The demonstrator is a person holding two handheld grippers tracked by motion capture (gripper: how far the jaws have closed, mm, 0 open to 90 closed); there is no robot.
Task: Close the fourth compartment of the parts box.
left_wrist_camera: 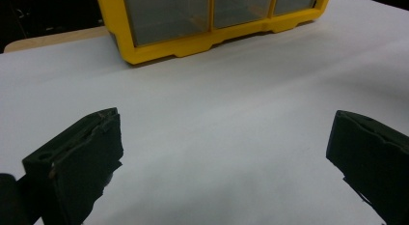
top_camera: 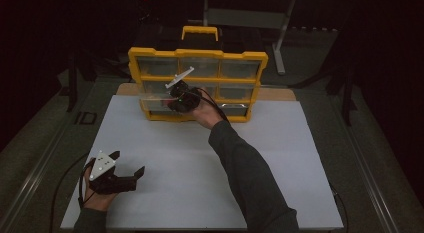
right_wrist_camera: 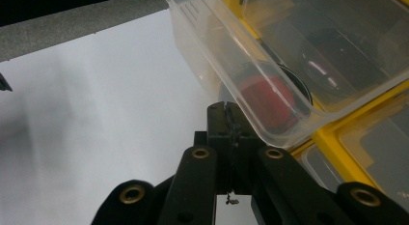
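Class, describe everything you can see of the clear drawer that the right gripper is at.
The clear drawer looks like thin see-through plastic with a rolled rim. It is pulled partway out of the yellow organizer, at its middle row on the left, jutting over the white table. Through its wall a red thing shows. The right gripper, jaws shut, meets the drawer's front lip; whether it pinches the lip I cannot tell.

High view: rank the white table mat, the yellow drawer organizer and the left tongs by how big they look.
1. Flat white table mat, by far the largest.
2. Yellow plastic drawer organizer with clear drawers.
3. Black left tongs, smallest, though nearest the camera, so their look is flattered.
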